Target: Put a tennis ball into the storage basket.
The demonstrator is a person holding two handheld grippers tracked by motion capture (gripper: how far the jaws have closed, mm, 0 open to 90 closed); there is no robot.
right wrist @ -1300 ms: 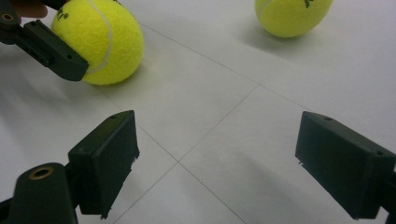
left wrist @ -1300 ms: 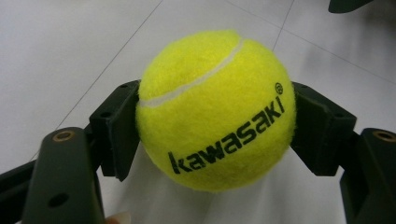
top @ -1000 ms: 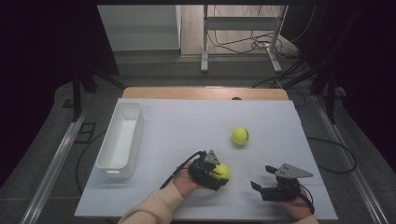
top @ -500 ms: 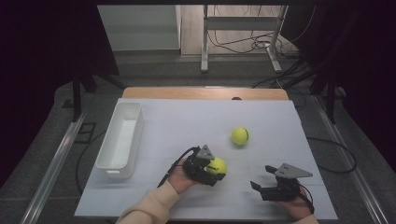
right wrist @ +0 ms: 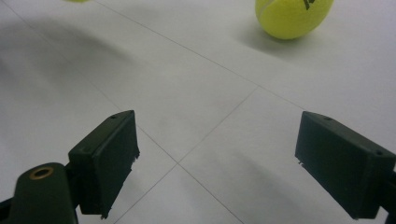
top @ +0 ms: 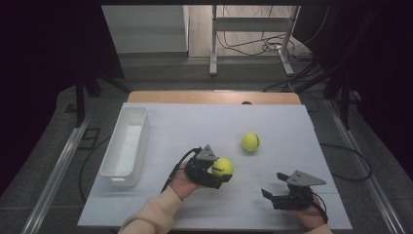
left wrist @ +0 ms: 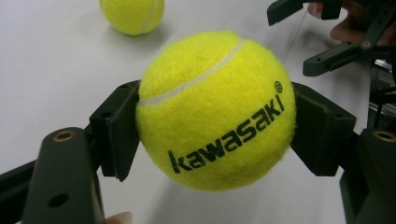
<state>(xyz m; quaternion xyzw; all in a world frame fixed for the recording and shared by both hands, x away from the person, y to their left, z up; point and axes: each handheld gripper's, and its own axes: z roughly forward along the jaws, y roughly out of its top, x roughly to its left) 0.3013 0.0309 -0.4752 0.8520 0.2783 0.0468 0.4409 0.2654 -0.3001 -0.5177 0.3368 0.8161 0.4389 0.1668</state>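
The ball (left wrist: pixel 215 109) is clamped at its wide middle by the left tongs (top: pixel 214 173), right of the tub (top: pixel 124 146). It is likely light, fuzzy and a bit squashy, so slipping is unlikely. The right tongs (right wrist: pixel 233 158) are held apart.

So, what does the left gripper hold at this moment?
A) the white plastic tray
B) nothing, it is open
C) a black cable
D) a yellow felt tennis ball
D: the left gripper is shut on the yellow felt tennis ball, with a black pad pressing on each side of it.
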